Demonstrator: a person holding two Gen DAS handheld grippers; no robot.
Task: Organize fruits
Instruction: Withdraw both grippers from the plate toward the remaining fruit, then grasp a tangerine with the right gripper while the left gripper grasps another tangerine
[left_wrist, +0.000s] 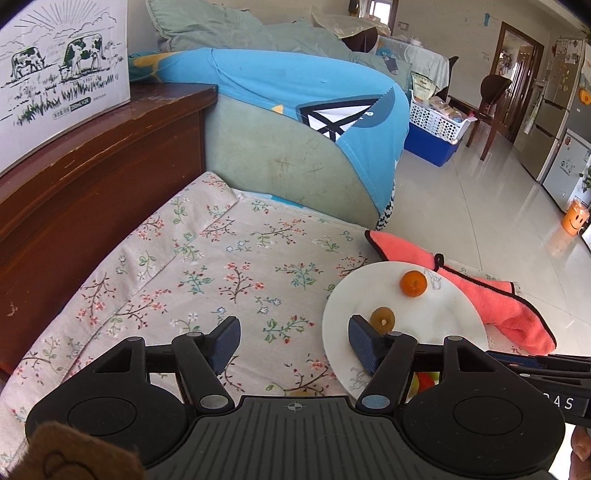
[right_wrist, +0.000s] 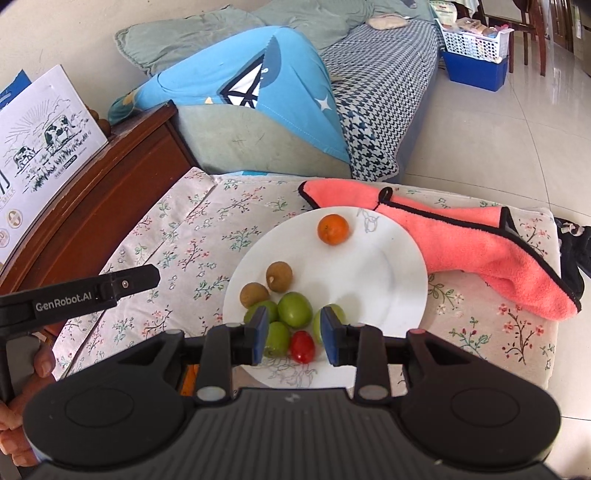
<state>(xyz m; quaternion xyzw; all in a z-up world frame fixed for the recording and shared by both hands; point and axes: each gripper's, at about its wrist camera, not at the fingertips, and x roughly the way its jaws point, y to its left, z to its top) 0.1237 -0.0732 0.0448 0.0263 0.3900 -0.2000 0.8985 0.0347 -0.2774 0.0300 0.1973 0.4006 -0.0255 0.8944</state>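
Landmark: white plate (right_wrist: 388, 280) on the floral-clothed tabletop (right_wrist: 192, 236).

Left of the plate: left tongs (left_wrist: 293, 341) hovering over the cloth with jaws spread, nothing between them.

On the plate: 2 brown longans (right_wrist: 279, 277) at its left side; an orange tangerine (right_wrist: 333, 229) near its far rim; 4 green fruits (right_wrist: 294, 309) and 1 red cherry tomato (right_wrist: 303, 346) clustered at its near edge. Right tongs (right_wrist: 292, 334) hanging above this cluster, jaws narrowly parted, gripping nothing.

Right of the plate: a pink towel (right_wrist: 480, 247), its edge touching the plate's far-right rim.
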